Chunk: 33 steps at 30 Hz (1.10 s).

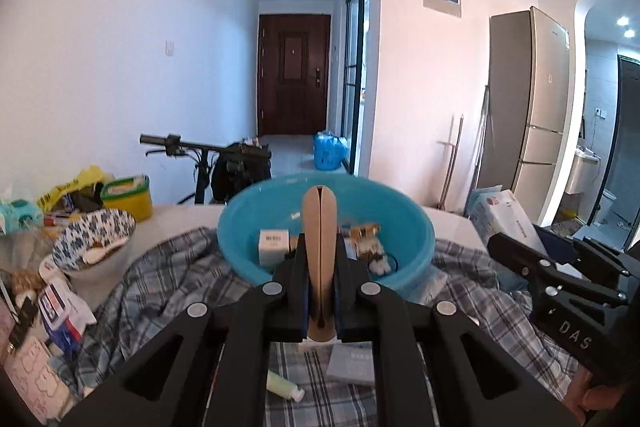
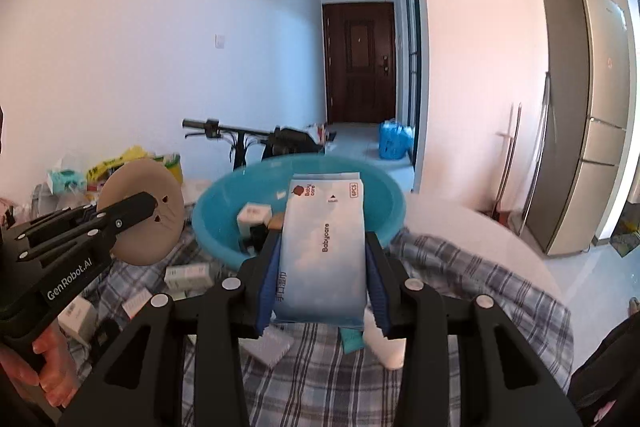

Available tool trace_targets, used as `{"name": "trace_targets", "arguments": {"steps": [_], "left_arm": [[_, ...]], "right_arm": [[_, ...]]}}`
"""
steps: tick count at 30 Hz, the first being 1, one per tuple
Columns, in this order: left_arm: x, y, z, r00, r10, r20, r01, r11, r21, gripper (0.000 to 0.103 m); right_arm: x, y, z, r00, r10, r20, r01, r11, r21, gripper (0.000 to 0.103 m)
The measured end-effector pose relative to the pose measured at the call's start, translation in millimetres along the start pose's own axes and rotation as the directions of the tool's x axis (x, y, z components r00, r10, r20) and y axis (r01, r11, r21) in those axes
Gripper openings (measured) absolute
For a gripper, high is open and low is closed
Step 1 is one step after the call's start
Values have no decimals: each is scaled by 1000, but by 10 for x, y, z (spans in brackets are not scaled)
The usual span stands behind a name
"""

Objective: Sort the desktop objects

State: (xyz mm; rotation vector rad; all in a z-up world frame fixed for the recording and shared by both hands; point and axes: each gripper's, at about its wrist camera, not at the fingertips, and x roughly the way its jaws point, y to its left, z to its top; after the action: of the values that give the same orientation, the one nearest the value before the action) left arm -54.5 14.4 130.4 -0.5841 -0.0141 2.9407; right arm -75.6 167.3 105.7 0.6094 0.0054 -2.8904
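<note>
My left gripper (image 1: 320, 267) is shut on a flat round beige disc (image 1: 320, 239), held edge-on just before the blue plastic basin (image 1: 240, 243). In the right wrist view the disc (image 2: 144, 211) shows its round face, left of the basin (image 2: 216, 231). My right gripper (image 2: 324, 279) is shut on a light blue Babycare wipes pack (image 2: 324, 239), held upright at the basin's near rim. The basin holds a small white box (image 1: 273, 246) and other small items. The right gripper also shows in the left wrist view (image 1: 552, 267).
A plaid cloth (image 1: 168, 291) covers the table. On it lie a pale green tube (image 1: 284, 387), a grey box (image 1: 352, 363) and several small white boxes (image 2: 188, 277). A patterned bowl (image 1: 94, 241), packets and a green tub (image 1: 128, 197) crowd the left.
</note>
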Motion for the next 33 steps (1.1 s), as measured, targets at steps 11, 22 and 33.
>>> {"name": "trace_targets", "arguments": {"steps": [11, 22, 33], "left_arm": [[-199, -29, 332, 996, 3, 85, -4, 1000, 6, 9], [-351, -45, 361, 994, 14, 108, -16, 1000, 20, 9], [-172, -100, 242, 996, 28, 90, -32, 999, 44, 9]], "right_arm": [[-210, -57, 343, 996, -10, 89, 10, 1000, 2, 38], [-314, -36, 403, 991, 5, 131, -5, 1000, 1, 38], [-225, -58, 363, 994, 15, 113, -17, 1000, 19, 38]]}}
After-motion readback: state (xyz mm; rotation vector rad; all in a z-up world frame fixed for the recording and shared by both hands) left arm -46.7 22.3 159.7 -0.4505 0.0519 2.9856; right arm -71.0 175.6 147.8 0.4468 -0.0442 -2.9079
